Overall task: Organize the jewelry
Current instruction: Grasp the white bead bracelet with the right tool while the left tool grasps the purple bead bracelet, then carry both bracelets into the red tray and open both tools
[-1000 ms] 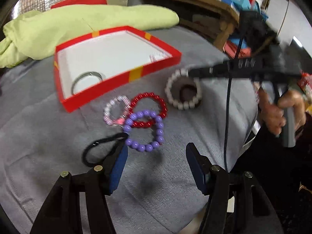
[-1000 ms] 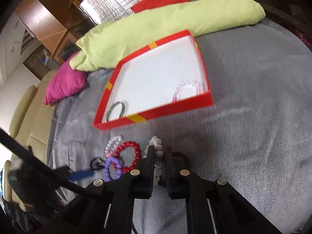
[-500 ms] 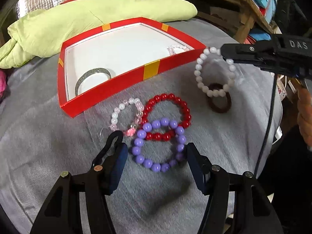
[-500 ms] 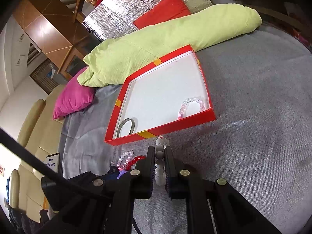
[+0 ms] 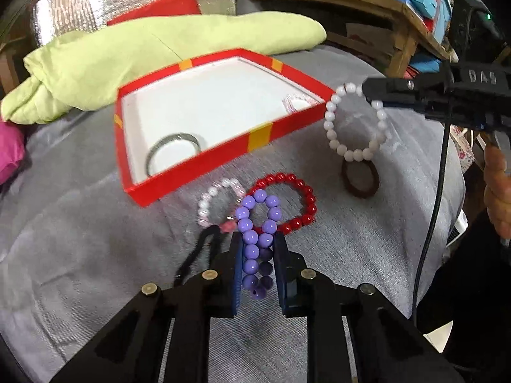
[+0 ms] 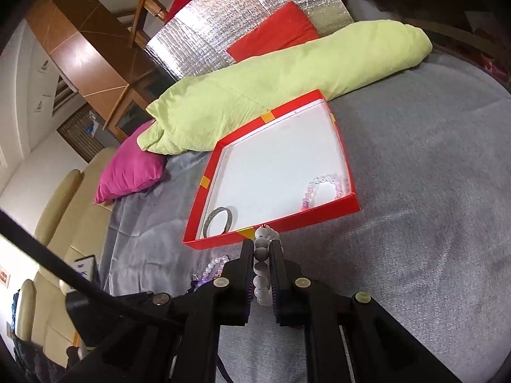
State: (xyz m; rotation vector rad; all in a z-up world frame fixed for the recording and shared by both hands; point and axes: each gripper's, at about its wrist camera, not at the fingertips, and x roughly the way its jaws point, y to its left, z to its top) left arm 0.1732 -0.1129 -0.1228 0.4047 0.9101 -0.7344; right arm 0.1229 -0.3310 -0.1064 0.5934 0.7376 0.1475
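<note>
- The purple bracelet is pinched flat in the left claw, whose jaws have just closed on it, near the red box.
- The white bracelet hangs clamped in the right claw, beside the box's corner.
- A red bracelet lies on the grey cloth in front of the box.

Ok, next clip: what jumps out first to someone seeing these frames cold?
Probably the red box on the grey cloth, with a metal bangle inside. Just right of it, the right gripper dangles a white bead bracelet in the air. Nearest the camera, the left gripper, whose jaws have just been closing, pinches a purple bead bracelet.
</note>
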